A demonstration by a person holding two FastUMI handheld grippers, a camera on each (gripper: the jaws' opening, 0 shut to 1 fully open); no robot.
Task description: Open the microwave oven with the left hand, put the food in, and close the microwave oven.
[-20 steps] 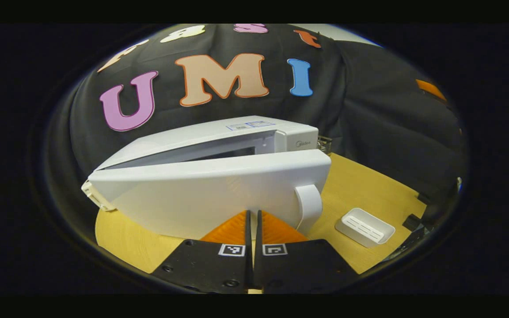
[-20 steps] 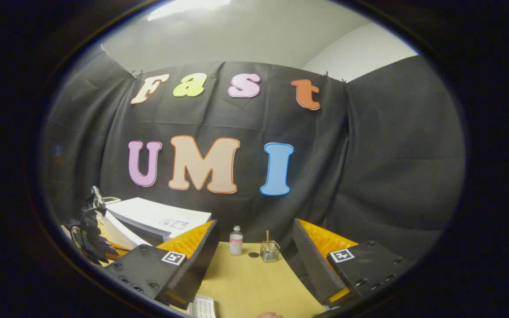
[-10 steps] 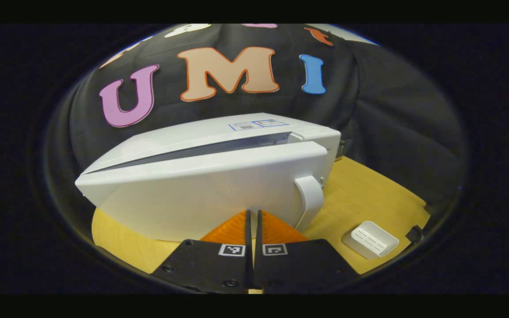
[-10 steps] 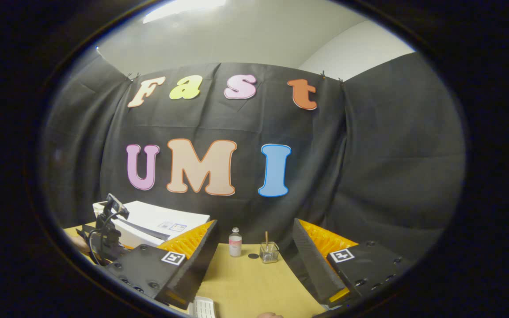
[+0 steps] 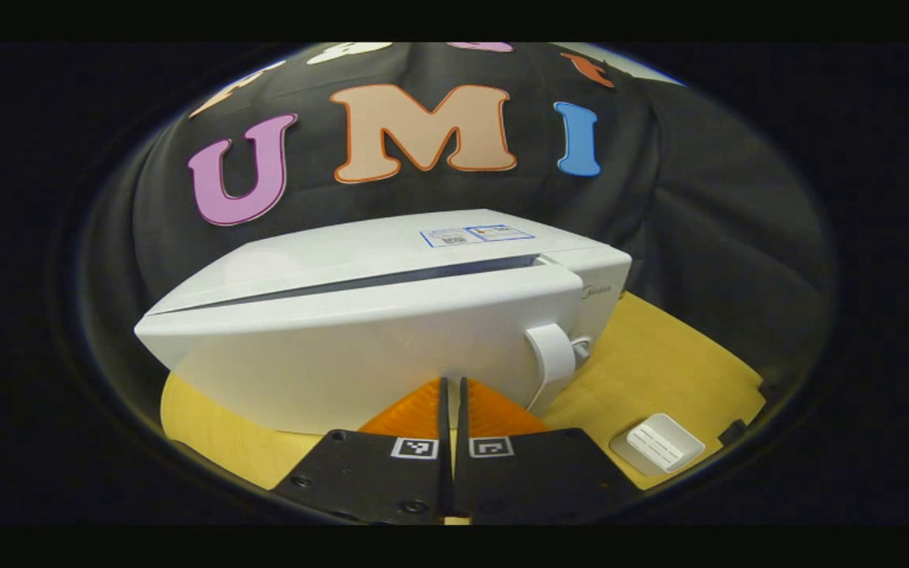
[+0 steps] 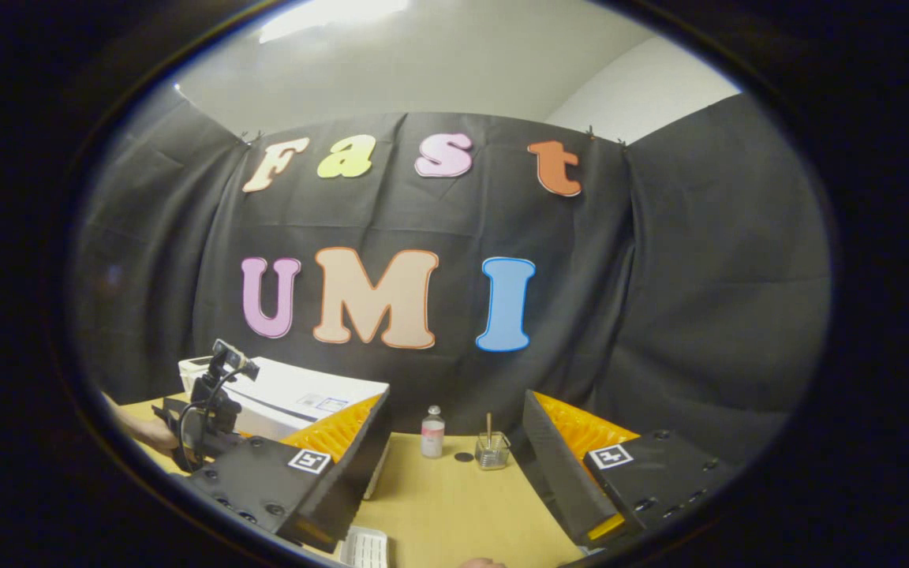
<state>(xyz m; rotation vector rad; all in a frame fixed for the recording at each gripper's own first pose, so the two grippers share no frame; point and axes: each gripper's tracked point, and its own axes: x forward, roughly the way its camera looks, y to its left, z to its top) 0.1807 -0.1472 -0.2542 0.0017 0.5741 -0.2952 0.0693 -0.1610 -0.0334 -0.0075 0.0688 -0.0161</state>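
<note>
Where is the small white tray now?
In the left gripper view the small white tray lies on the wooden table, lower right, beside the microwave oven.

The microwave oven [image 5: 360, 331] stands just ahead of the left gripper [image 5: 452, 386].

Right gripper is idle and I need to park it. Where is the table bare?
Bare table lies between the right gripper fingers, short of the bottle and jar. It is crowded left, by the microwave and left gripper.
</note>
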